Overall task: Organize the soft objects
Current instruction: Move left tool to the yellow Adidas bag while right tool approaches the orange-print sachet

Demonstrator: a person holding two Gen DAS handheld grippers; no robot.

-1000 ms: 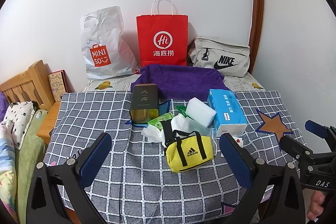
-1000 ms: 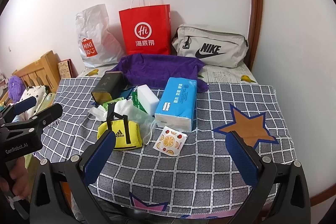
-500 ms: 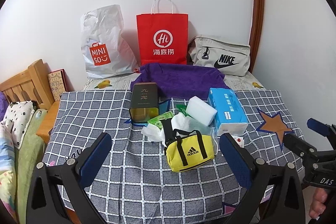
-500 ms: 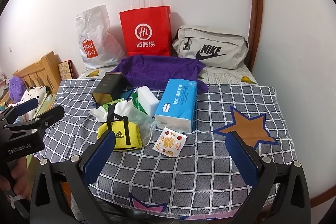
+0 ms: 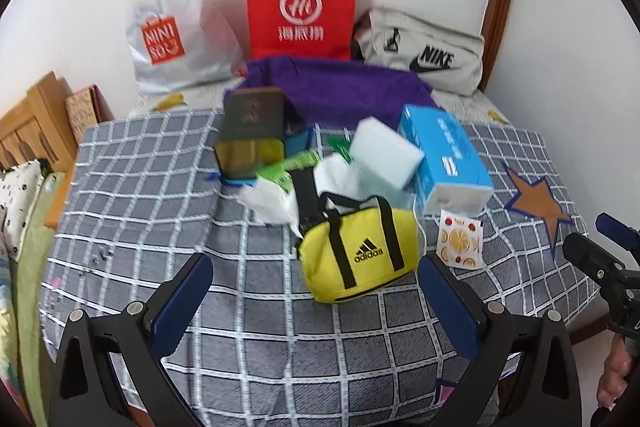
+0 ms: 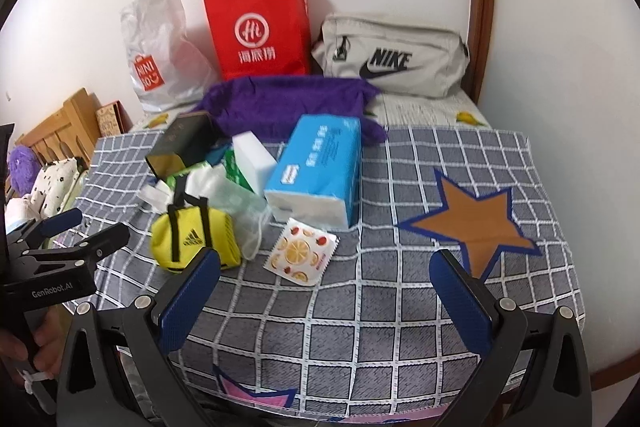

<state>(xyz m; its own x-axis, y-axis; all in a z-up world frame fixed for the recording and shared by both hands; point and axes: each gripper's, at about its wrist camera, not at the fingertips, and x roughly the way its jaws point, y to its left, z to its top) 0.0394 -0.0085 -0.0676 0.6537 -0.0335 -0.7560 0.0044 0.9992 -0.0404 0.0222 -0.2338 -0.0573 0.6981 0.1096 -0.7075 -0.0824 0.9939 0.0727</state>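
A heap lies mid-table on the checked cloth: a yellow adidas bag, a blue tissue pack, a white sponge block, crumpled white wipes, a dark tin and a fruit-print packet. A purple towel is bunched behind the heap. My left gripper is open just short of the yellow bag, holding nothing. My right gripper is open over bare cloth, near the fruit-print packet.
Against the back wall stand a white Miniso bag, a red paper bag and a grey Nike bag. A wooden headboard and bedding sit off the left edge. A brown star patch marks the cloth's right side.
Both grippers have moved forward toward the heap; the yellow bag and tissue pack now look larger. Both stay open. Nothing on the table has shifted.
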